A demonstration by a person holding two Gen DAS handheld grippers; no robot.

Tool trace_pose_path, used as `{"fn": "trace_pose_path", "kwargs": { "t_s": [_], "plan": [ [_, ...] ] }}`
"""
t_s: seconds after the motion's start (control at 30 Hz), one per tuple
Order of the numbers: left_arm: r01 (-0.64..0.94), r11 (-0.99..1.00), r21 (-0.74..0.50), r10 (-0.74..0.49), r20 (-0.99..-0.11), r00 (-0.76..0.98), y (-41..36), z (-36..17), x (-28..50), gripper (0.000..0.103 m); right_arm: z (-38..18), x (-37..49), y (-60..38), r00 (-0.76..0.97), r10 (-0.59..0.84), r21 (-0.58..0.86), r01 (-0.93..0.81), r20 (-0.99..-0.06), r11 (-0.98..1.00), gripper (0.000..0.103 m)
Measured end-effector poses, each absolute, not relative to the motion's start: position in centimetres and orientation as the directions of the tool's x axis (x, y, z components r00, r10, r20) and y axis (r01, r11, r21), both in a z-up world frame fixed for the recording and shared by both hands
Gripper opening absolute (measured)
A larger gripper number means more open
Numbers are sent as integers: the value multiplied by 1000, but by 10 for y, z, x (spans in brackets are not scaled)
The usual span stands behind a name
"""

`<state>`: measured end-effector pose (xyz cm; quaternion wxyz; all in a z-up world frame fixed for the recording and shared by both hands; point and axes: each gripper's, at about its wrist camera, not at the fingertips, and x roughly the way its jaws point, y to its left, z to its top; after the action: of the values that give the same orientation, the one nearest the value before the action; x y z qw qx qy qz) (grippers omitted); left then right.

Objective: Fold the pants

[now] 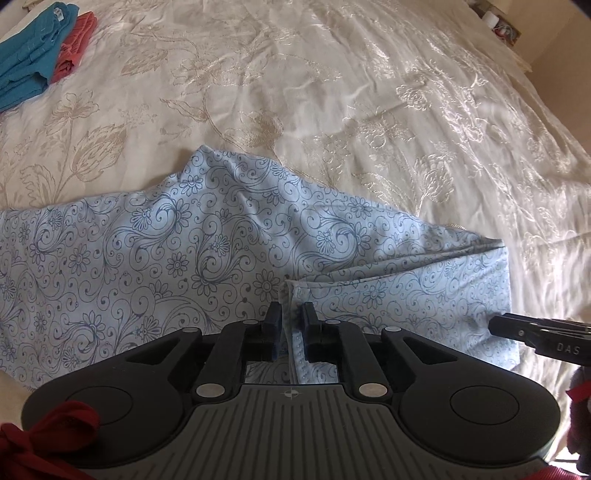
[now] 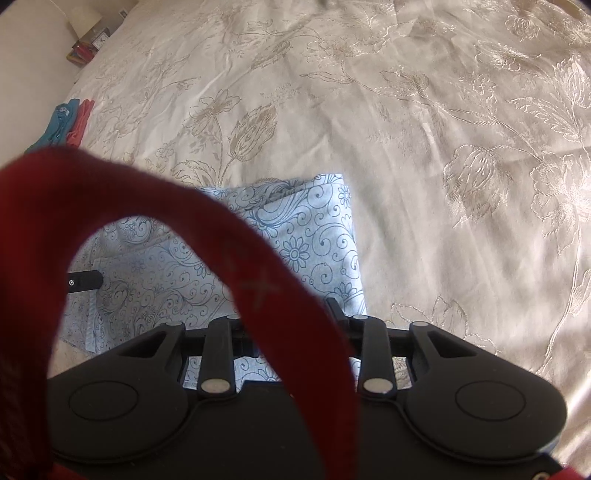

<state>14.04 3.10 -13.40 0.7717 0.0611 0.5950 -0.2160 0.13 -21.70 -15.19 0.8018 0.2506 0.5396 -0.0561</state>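
Light blue pants [image 1: 177, 254] with a dark swirl-and-flower print lie partly folded on the cream bedspread; they also show in the right wrist view [image 2: 314, 236]. My left gripper [image 1: 291, 314] is shut on a hem edge of the pants near the folded end. My right gripper [image 2: 295, 306] sits at the near right corner of the pants; a red strap [image 2: 258, 280] hides its fingertips, so its state is unclear. Its finger tip shows in the left wrist view [image 1: 517, 330], and the left gripper's finger shows in the right wrist view [image 2: 85, 280].
Folded teal [image 1: 33, 62] and coral [image 1: 74, 48] garments lie at the far left of the cream embroidered bedspread [image 1: 369, 110]. A nightstand with a lamp and clock [image 2: 92, 33] stands beyond the bed edge. Red fabric [image 1: 44, 439] hangs near the left gripper body.
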Motion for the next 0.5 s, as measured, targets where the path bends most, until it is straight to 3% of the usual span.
{"fn": "trace_pose_path", "kwargs": {
  "t_s": [0.43,0.5],
  "plan": [
    [475,868,-147,-265,-945,192,22,-138,139,13,-141,-8,-211,408,121,284,367,-905,886,42],
    [469,866,-171,-276,-947,164,23,-141,143,17,-140,-7,-210,409,115,279,368,-905,887,42]
  ]
}}
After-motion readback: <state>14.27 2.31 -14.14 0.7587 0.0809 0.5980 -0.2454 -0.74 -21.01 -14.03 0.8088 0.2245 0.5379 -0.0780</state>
